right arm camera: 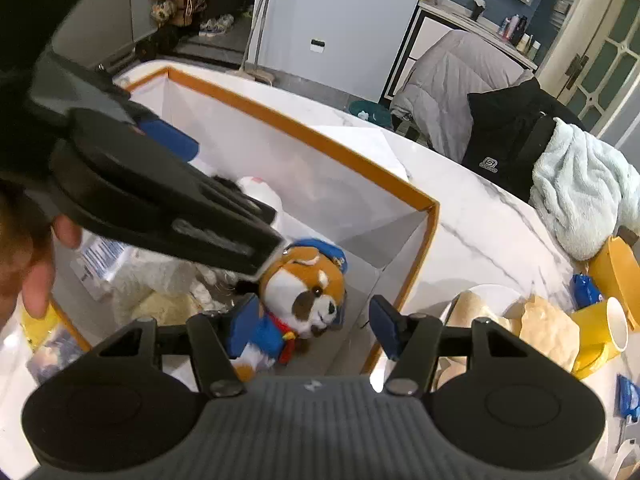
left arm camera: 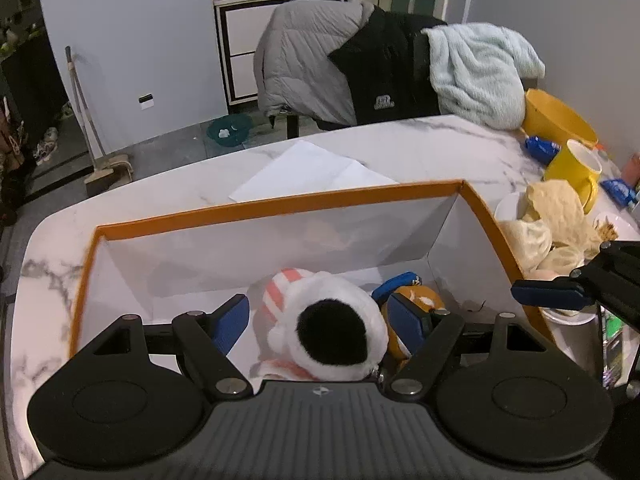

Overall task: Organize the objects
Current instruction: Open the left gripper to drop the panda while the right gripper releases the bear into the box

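Presently, placing step: left gripper [left arm camera: 326,322] spread, panda plush [left arm camera: 328,332] loose between its fingers inside the orange-rimmed box [left arm camera: 280,200]; right gripper [right arm camera: 308,326] parted over dog plush [right arm camera: 304,292]. Next: withdraw clear, fetch remaining clutter.

Soft plush in a smooth-walled box, on glossy marble.

You have a fluffy white plush [left arm camera: 332,320] at 6 o'clock in the left wrist view, with a short-pile orange dog plush [right arm camera: 308,288] at its 3 o'clock. The box [left arm camera: 280,200] looks like matt card, orange-edged, smooth white inside. The table [left arm camera: 420,144] shows polished veined marble. At 2 o'clock, a fleecy pale blanket [left arm camera: 480,72] and a glossy yellow mug [left arm camera: 576,172]. Gripper bodies read matt black plastic.
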{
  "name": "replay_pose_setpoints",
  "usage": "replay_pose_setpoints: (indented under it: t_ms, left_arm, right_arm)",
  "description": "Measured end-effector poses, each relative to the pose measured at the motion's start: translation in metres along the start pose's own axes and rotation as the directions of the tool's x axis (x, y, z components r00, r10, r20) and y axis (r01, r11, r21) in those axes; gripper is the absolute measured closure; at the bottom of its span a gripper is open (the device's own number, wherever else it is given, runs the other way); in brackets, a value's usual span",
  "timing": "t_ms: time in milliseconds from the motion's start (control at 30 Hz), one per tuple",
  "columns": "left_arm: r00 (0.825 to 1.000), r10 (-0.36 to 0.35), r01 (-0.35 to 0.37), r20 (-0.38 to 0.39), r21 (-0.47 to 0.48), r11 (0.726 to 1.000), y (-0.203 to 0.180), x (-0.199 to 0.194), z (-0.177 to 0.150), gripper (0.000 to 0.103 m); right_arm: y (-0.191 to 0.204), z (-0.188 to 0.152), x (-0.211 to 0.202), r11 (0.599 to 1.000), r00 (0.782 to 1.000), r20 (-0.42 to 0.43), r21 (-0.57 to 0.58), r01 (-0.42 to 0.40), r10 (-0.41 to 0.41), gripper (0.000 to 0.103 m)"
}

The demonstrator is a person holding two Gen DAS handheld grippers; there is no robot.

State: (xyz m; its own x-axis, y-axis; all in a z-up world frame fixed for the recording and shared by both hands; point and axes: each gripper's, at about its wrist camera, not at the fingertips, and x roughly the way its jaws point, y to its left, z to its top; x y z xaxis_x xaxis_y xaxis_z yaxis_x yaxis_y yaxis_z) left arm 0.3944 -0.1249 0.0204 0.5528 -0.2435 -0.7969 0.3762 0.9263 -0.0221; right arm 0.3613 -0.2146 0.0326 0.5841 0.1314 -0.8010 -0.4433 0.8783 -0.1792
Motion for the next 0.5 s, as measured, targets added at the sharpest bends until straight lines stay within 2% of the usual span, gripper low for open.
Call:
replay_pose_setpoints:
  t_ms: [133, 233, 400, 500]
  left_arm:
    - [0.999, -0.03, 0.03, 0.03, -0.01, 0.999, 0.013, -0.025, -0.007, 0.013]
    - [0.999, -0.016, 0.016, 0.041, 0.002, 1.0, 0.021, -0.047, -0.016, 0.013]
    - [0.997, -0.013, 0.015, 0.08, -0.032, 0.999, 0.038, -0.091, -0.032, 0.013]
    - [0.995, 0.006, -0.005, 0.103, -0.014, 1.0, 0.045, -0.121, -0.043, 0.013]
  right_arm:
    - [0.002, -0.004, -0.014, 1.0, 1.0, 0.026, 0.013, -0.012, 0.012, 0.038]
    - [0.004, -0.007, -0.023, 0.999, 0.999, 0.04, 0.021, -0.03, 0.029, 0.038]
    - [0.014, -0.011, -0.044, 0.998, 0.995, 0.081, 0.032, -0.061, 0.058, 0.038]
    - [0.025, -0.017, -0.062, 0.996, 0.991, 0.112, 0.024, -0.081, 0.078, 0.037]
